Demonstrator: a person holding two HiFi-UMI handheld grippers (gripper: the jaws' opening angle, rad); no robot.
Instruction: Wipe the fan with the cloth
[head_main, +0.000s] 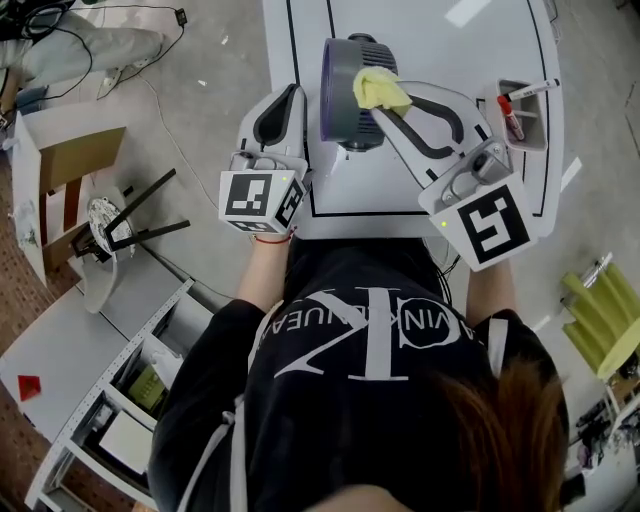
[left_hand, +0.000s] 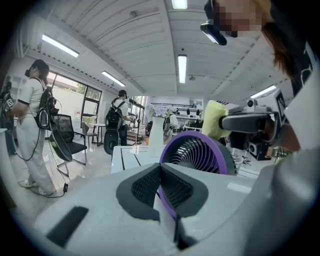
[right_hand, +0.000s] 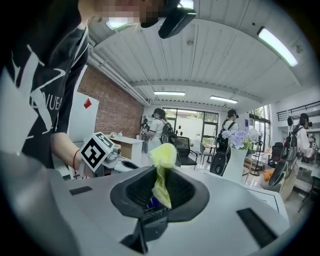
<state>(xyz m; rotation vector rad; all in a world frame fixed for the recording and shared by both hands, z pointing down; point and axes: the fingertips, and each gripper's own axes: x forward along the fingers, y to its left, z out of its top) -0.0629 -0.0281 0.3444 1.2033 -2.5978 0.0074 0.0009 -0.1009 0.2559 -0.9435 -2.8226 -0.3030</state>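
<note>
A small fan (head_main: 348, 92) with a purple rim and grey body stands on the white table (head_main: 470, 50). My right gripper (head_main: 386, 108) is shut on a yellow cloth (head_main: 379, 89) and presses it against the fan's top right side. In the right gripper view the cloth (right_hand: 161, 172) sticks up from between the pads of the right gripper (right_hand: 161, 176). My left gripper (head_main: 292, 95) sits just left of the fan with its jaws closed together. In the left gripper view the fan (left_hand: 200, 155) stands right behind the tips of the left gripper (left_hand: 160, 167). Whether they touch its rim is unclear.
A black outline (head_main: 310, 150) is drawn on the table around the fan. A grey holder (head_main: 524, 116) with markers sits at the table's right edge. A cardboard box (head_main: 60, 160), a stool (head_main: 130, 225) and shelving (head_main: 120, 400) stand on the floor at left. People (left_hand: 30, 125) stand behind.
</note>
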